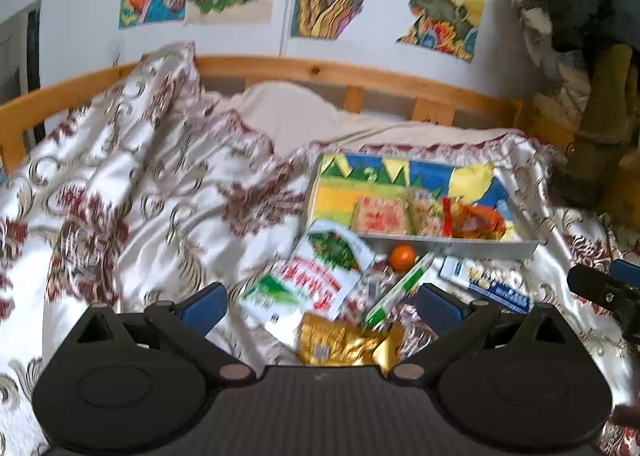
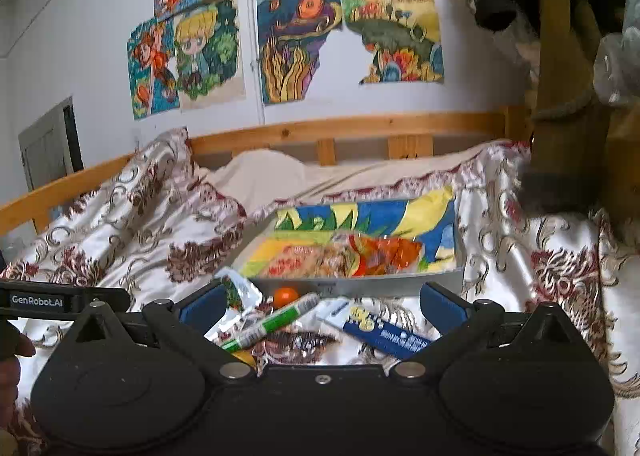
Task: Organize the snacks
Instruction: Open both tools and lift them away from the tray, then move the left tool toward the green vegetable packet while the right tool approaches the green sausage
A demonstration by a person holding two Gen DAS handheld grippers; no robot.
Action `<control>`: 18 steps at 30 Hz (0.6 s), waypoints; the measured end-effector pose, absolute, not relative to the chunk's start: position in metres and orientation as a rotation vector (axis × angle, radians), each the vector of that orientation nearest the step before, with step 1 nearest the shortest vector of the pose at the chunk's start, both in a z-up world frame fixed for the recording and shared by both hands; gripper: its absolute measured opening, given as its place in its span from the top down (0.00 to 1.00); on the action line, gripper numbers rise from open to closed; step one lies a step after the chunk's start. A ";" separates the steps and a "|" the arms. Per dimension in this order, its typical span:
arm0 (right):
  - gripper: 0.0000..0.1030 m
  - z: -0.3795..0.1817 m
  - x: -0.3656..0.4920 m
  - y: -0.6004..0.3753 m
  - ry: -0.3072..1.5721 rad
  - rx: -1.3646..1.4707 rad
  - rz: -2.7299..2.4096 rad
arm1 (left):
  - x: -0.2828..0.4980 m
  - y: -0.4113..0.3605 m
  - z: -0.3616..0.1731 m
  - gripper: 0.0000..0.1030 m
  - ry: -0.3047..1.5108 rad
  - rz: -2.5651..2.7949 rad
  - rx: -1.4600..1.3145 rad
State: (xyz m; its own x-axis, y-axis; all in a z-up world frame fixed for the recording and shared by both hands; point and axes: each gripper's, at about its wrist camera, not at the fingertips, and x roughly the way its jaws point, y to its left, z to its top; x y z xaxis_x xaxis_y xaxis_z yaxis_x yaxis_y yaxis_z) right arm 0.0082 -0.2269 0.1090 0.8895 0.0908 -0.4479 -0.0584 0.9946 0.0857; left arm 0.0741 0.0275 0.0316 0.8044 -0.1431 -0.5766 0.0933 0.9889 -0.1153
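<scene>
1. Both your tongs hang spread and empty over the bed: the left tongs (image 1: pixel 322 306) above the loose pile, the right tongs (image 2: pixel 320 306) just short of the tray's near wall.
2. Partly done, by the look of it: the tray (image 1: pixel 448 246) on the patterned bedspread (image 1: pixel 140 192) already holds a pink-printed packet (image 1: pixel 380 216) and an orange-red wrapper (image 1: pixel 478 221), side by side along its near edge.
3. Left outside, just before the tray: a large white-and-green bag (image 1: pixel 316 276), a gold foil pouch (image 1: pixel 344 344), a green-and-white stick pack (image 2: pixel 272 324), a blue-and-white box (image 2: pixel 380 330) and a small orange ball (image 2: pixel 286 295), possibly a fruit or sweet.
4. Hard to make out: motion blur smears all packet lettering; your tong bodies cover the pile's near edge, so more snacks may lie beneath; in the right view the gold pouch shows only as a sliver.
</scene>
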 end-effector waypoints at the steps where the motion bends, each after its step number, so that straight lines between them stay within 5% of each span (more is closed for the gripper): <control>1: 0.01 0.106 0.009 -0.227 0.479 0.071 0.078 | 0.075 0.030 0.028 0.00 0.639 -0.121 -0.089; 18: 0.01 0.064 0.022 -0.219 0.631 0.070 0.100 | 0.086 0.039 -0.010 0.00 0.799 -0.080 -0.097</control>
